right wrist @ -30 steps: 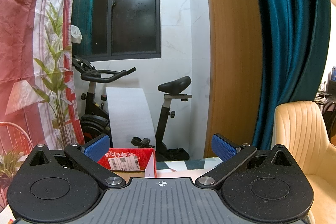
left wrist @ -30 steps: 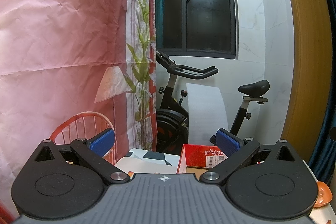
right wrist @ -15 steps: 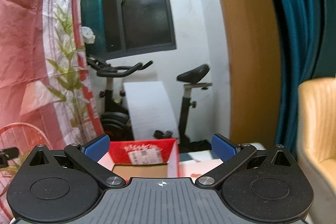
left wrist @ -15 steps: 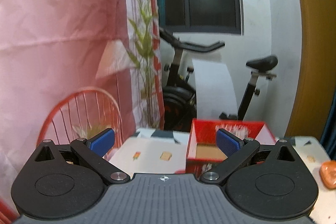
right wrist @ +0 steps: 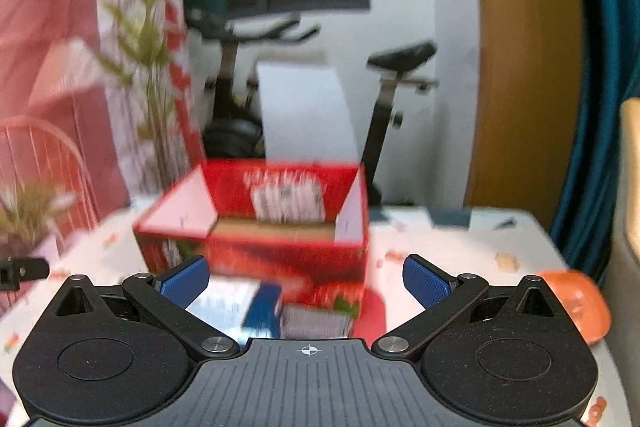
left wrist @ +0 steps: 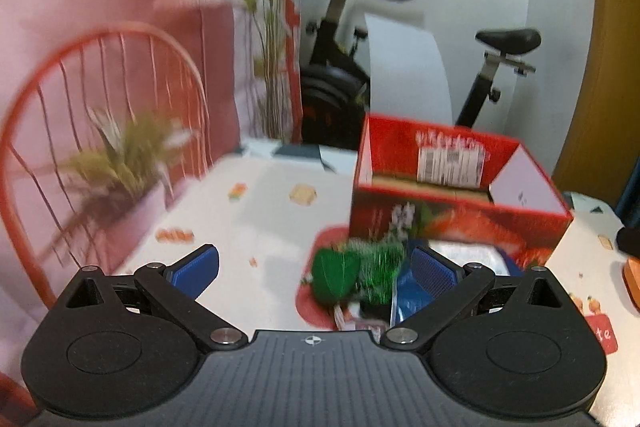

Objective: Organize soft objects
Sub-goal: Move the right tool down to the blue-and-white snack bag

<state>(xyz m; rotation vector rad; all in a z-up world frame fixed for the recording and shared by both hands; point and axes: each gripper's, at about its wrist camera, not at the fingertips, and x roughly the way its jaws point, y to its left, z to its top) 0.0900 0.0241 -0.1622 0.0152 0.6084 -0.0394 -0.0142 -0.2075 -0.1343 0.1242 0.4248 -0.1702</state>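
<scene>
White tabletop (left wrist: 260,227) printed with small food motifs fills the left wrist view, a black exercise bike (left wrist: 340,75) and dark window behind it. The left gripper (left wrist: 314,269) hangs above this surface, its blue-padded jaws spread wide and empty. Ahead of its right jaw stands an open red cardboard box (left wrist: 456,215), long axis running across the view, open side up. Just before the box, between the jaws and nearer the right one, lies a blurred heap of soft things: a green plush piece (left wrist: 334,273) and a blue and white packet (left wrist: 470,257); their pointing cannot be told. Only this view shows the red wire chair (left wrist: 100,99) off the left jaw.

From the right wrist view, the right gripper (right wrist: 306,277) also has its jaws wide apart, nothing between them. Its view alone shows the box's right end, a teal curtain (right wrist: 600,67) and an orange object (right wrist: 576,301) beyond the right jaw.

A second ago both cameras faced the wall and window; now they tilt down onto the table.
</scene>
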